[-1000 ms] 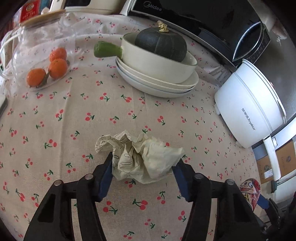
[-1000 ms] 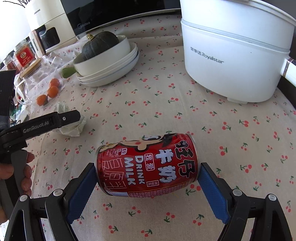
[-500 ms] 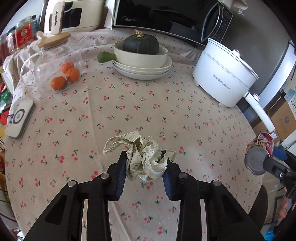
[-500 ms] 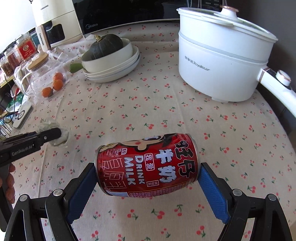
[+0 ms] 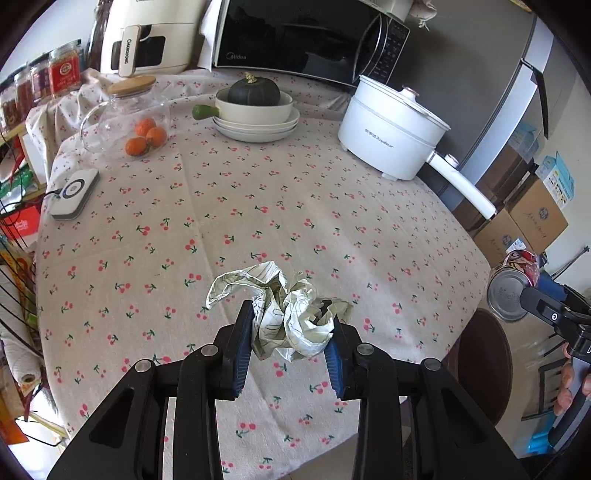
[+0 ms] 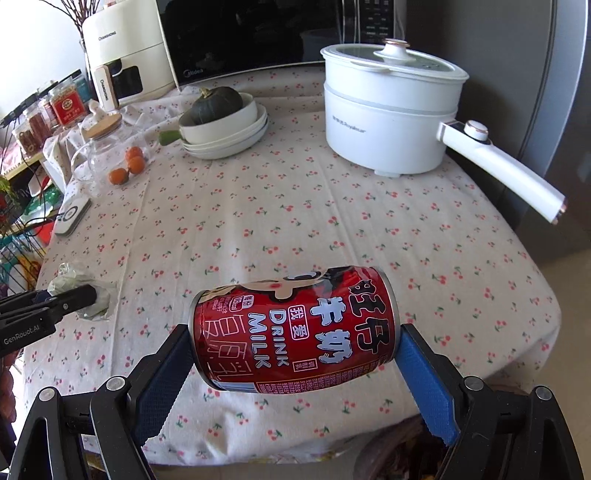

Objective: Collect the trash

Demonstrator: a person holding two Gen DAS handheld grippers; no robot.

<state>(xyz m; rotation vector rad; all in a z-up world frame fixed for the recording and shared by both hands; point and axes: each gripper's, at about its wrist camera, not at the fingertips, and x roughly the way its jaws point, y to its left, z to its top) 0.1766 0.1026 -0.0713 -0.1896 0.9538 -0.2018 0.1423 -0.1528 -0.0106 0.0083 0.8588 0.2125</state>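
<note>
My left gripper (image 5: pixel 291 332) is shut on a crumpled ball of pale paper (image 5: pixel 284 314), held above the cherry-print tablecloth (image 5: pixel 258 206) near the table's front edge. My right gripper (image 6: pixel 295 354) is shut on a red milk drink can (image 6: pixel 295 328), gripped end to end and lying sideways, lifted over the table's near edge. In the left wrist view the can (image 5: pixel 511 284) and the right gripper show at the far right, beyond the table. In the right wrist view the crumpled paper (image 6: pixel 79 286) and the left gripper's finger (image 6: pixel 62 302) show at the far left.
At the back stand a white electric pot (image 5: pixel 391 136) with a long handle, stacked bowls holding a dark squash (image 5: pixel 255 92), a glass jar with oranges (image 5: pixel 144 136), a microwave (image 5: pixel 306 33) and an air fryer (image 5: pixel 147 40). A white charger pad (image 5: pixel 75 192) lies left. Cardboard boxes (image 5: pixel 528 221) stand on the floor at right.
Both grippers have risen and drawn back toward the table's near edge with their loads. The left gripper's jaws closed tighter on the paper and lifted it off the cloth.
</note>
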